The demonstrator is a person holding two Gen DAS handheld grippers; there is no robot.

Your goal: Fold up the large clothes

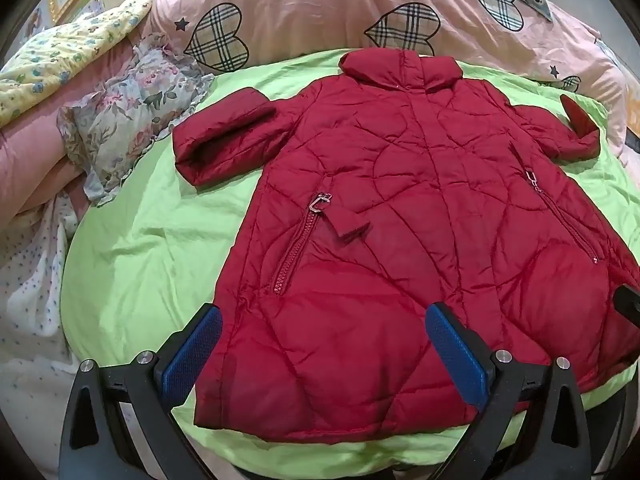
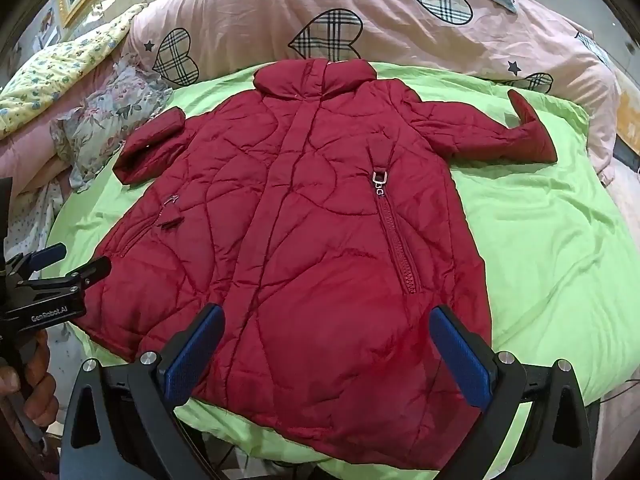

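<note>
A dark red quilted coat (image 1: 400,208) lies flat, front up, on a green sheet (image 1: 152,240), its collar far from me and both short sleeves spread sideways. My left gripper (image 1: 323,312) hovers open over the coat's near left hem, nothing between its blue pads (image 1: 192,352). The right gripper (image 2: 327,311) stands open above the near right part of the coat (image 2: 300,220), also empty. In the right wrist view the left gripper (image 2: 76,260) shows at the left edge, beside the hem. The left wrist view catches a black part of the right gripper (image 1: 626,300) at the right edge.
A pink quilt with plaid hearts (image 1: 300,12) is bunched behind the collar. A floral pillow (image 1: 128,120) and a yellow flowered blanket (image 1: 60,52) lie at the far left. Bare green sheet (image 2: 540,240) spreads to the coat's right. A hand (image 2: 36,380) grips the left tool.
</note>
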